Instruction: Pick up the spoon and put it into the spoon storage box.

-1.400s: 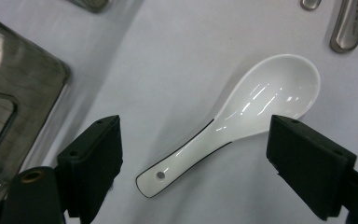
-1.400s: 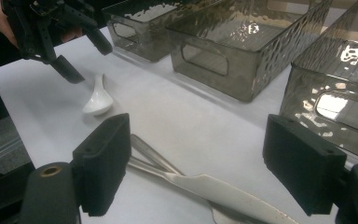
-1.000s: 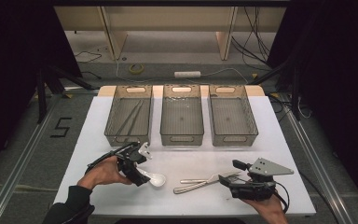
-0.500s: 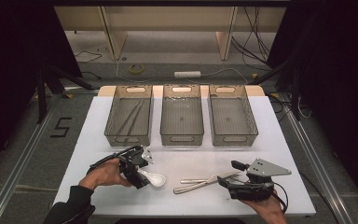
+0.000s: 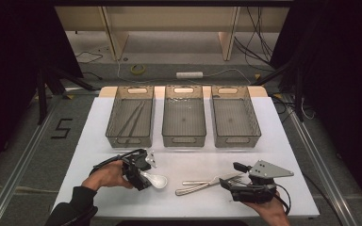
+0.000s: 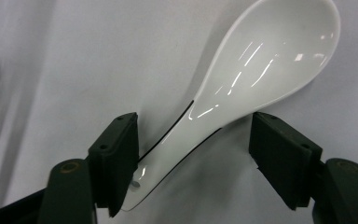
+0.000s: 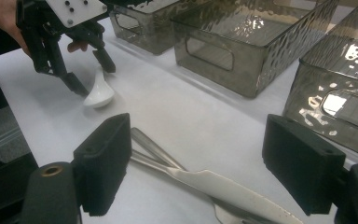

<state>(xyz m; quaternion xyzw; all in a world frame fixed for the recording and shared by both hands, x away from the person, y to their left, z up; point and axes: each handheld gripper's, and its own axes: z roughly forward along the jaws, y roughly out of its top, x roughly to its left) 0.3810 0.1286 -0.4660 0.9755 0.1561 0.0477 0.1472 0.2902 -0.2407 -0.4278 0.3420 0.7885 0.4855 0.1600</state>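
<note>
A white ceramic spoon (image 5: 156,180) lies on the white table (image 5: 193,160), its bowl pointing right. My left gripper (image 5: 146,173) straddles the spoon's handle (image 6: 168,149); its jaws have just been closing. The left pad (image 6: 116,158) sits at the handle's edge and the right pad (image 6: 279,158) stands clear of it, so the gripper is open. My right gripper (image 5: 231,175) rests open near the front right, with a metal knife (image 7: 223,186) and other steel cutlery (image 5: 207,183) on the table between and ahead of its jaws (image 7: 200,154).
Three grey see-through bins stand in a row at the back: the left bin (image 5: 129,140) holds long thin utensils, the middle bin (image 5: 183,140) and right bin (image 5: 235,140) look bare inside. The table's front edge lies just below both hands.
My left gripper has shifted slightly right onto the spoon's handle and its jaws have narrowed around it. The right gripper has stayed put.
</note>
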